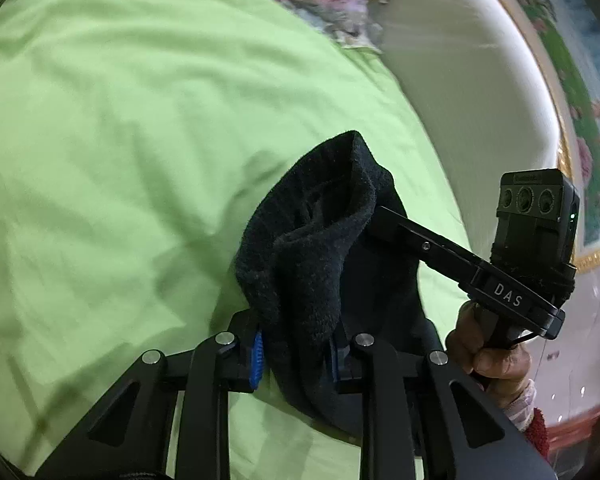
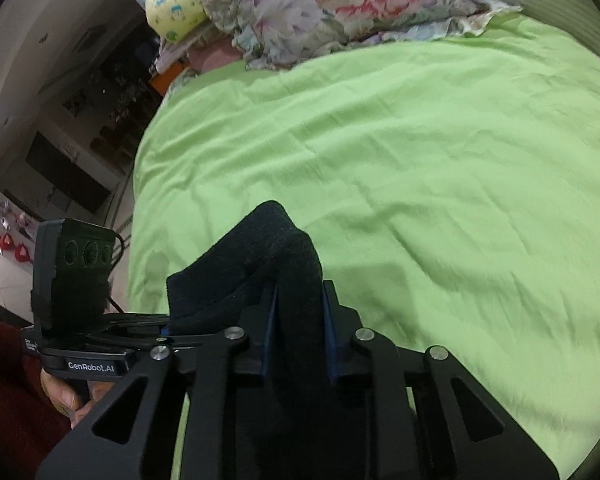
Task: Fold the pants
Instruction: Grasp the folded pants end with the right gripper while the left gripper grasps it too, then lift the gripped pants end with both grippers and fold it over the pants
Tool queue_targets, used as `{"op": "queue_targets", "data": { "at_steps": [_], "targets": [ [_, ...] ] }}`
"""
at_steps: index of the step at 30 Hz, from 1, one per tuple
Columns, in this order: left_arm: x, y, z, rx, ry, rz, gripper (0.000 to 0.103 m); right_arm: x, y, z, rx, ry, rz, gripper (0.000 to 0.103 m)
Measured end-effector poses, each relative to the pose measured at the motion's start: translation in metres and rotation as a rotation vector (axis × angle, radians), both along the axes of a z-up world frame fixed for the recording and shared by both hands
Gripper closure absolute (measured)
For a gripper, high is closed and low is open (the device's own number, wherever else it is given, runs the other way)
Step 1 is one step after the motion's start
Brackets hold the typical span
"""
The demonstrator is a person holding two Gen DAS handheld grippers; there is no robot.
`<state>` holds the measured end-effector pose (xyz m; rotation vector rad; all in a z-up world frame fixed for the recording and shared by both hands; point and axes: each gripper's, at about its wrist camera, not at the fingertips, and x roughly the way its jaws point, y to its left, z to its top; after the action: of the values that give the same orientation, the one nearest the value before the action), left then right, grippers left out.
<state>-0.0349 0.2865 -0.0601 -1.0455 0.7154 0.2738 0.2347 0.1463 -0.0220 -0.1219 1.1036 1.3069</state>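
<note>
Both views are evenly and brightly lit across the green sheet (image 1: 140,120), with soft shadows under the black pants (image 1: 320,240). Motion blur smears the sheet's creases and the flowered blanket (image 2: 340,4). The fisheye lens bends the wall (image 1: 460,100) and rounds every edge into dark corners. The room at the left (image 2: 72,140) of the right view stays dim.

We see a bed covered with a light green sheet (image 2: 420,152), which has many soft wrinkles. At the far end of the bed lies a crumpled floral cloth (image 2: 332,4) in pink, red and grey, directly on the sheet. Just beside it, at its left, is a yellow printed pillow (image 2: 172,0). Near us, dark pants (image 1: 300,248) are bunched above the sheet; whether they touch it we cannot tell.
</note>
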Motion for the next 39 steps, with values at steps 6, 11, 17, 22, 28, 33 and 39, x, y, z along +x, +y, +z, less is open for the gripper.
{"op": "queue_targets", "data": {
  "at_steps": [6,11,17,22,28,33,39],
  "targets": [
    [0.005,-0.017,0.035,0.046,-0.063,-0.061,0.081,-0.006,-0.041,0.032,0.096,-0.013,-0.073,0.082],
    [0.012,-0.037,0.062,0.069,-0.115,-0.12,0.081,-0.015,-0.085,0.054,0.171,-0.026,-0.148,0.083],
    [0.026,-0.084,0.104,0.118,-0.19,-0.244,0.081,-0.028,-0.151,0.073,0.267,-0.045,-0.283,0.083],
    [0.042,-0.14,0.129,0.147,-0.228,-0.368,0.081,-0.038,-0.217,0.072,0.336,-0.029,-0.41,0.084],
    [0.062,-0.2,0.139,0.195,-0.224,-0.47,0.081,-0.051,-0.276,0.063,0.367,-0.023,-0.513,0.084],
    [0.077,-0.244,0.138,0.204,-0.209,-0.551,0.081,-0.062,-0.316,0.053,0.376,-0.019,-0.587,0.084],
    [0.092,-0.291,0.136,0.229,-0.195,-0.633,0.081,-0.074,-0.356,0.041,0.399,-0.012,-0.679,0.084]
  ]
}}
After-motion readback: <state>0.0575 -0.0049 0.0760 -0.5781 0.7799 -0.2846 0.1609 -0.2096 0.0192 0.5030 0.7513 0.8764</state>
